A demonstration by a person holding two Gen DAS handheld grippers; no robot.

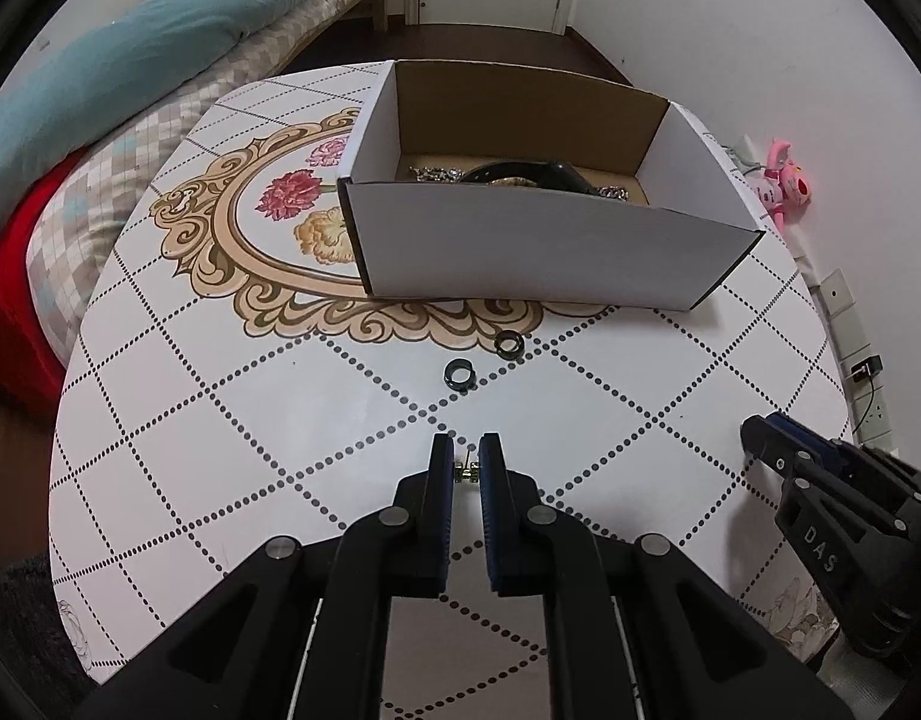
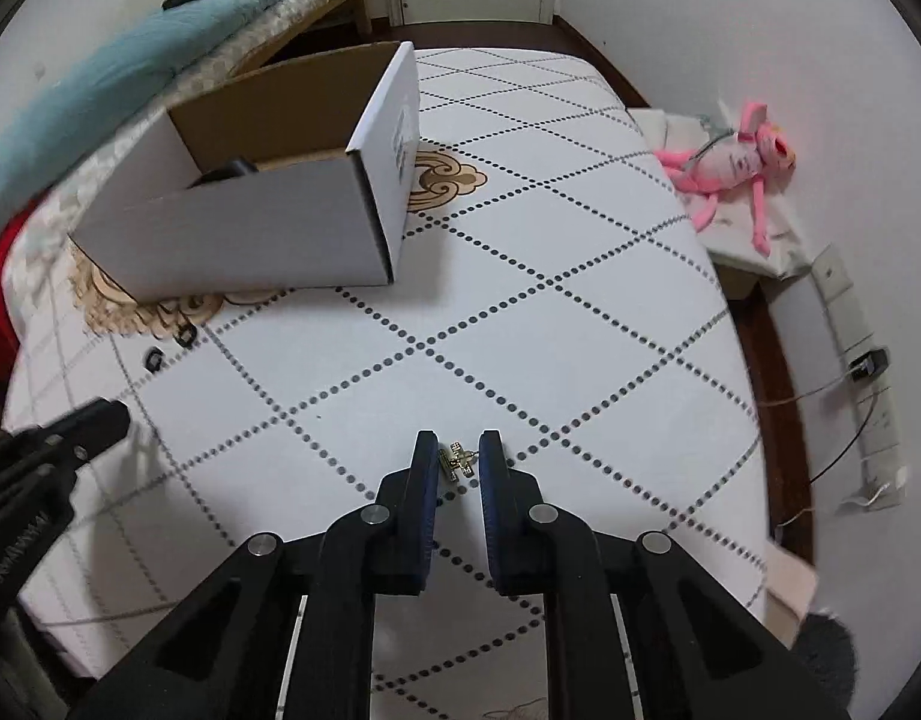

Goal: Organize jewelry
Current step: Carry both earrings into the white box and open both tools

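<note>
My left gripper (image 1: 466, 450) points down at the white patterned table (image 1: 220, 420), shut on a small gold earring (image 1: 466, 472) pinched between its blue pads. My right gripper (image 2: 458, 450) hovers low over a second small gold earring (image 2: 457, 461) that lies between its slightly parted pads; I see no firm press on it. Two black rings (image 1: 458, 373) (image 1: 507, 344) lie on the table in front of a white cardboard box (image 1: 544, 252). The box holds a chain and a black band. The right gripper (image 1: 754, 444) also shows at the left wrist view's right side.
A bed with a teal quilt (image 1: 130, 60) runs along the table's left side. A pink plush toy (image 2: 730, 156) lies off the table's right edge, near a wall with sockets and a cable (image 2: 868, 366). The left gripper (image 2: 118, 414) shows at the right wrist view's left edge.
</note>
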